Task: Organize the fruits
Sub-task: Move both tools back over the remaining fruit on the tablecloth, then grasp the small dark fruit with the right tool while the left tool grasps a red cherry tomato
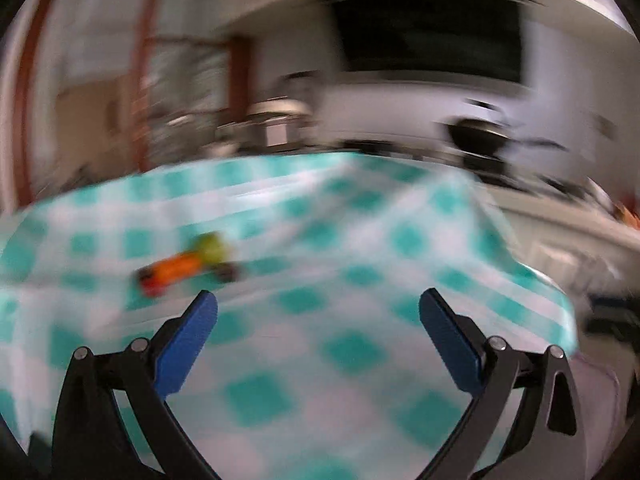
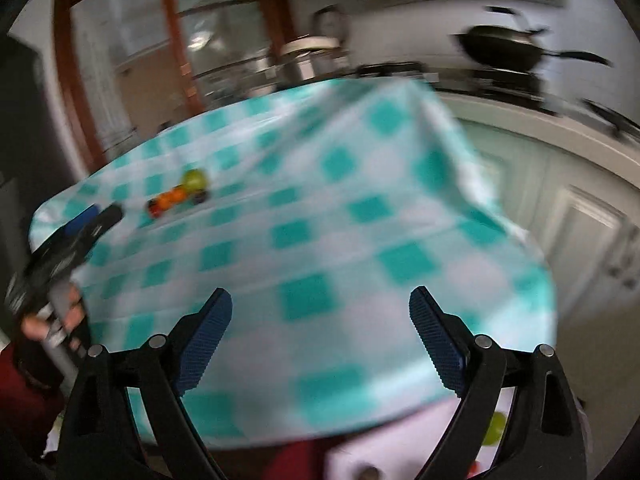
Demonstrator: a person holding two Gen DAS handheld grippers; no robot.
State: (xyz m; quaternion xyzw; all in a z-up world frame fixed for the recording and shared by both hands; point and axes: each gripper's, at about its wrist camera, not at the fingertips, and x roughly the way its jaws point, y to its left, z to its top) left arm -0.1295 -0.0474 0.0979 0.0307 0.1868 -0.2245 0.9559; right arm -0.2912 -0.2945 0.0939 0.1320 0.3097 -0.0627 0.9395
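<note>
A small cluster of fruits lies on the teal-and-white checked tablecloth (image 1: 320,320): a green fruit (image 1: 210,246), orange fruits (image 1: 180,266) and a dark one (image 1: 230,272). Both views are blurred. My left gripper (image 1: 318,306) is open and empty, above the cloth, right of and nearer than the cluster. In the right wrist view the same cluster shows far left: the green fruit (image 2: 195,179), the orange ones (image 2: 170,198). My right gripper (image 2: 320,304) is open and empty over the cloth (image 2: 340,220). The left gripper (image 2: 86,220) shows there, hand-held, left of the fruits.
Behind the table a kitchen counter holds jars (image 1: 276,120) and a black pan (image 2: 500,50) on a stove. A wood-framed window (image 2: 160,40) is at the back left. White cabinets (image 2: 580,220) stand right of the table. A white surface with a green fruit (image 2: 494,428) lies below the near table edge.
</note>
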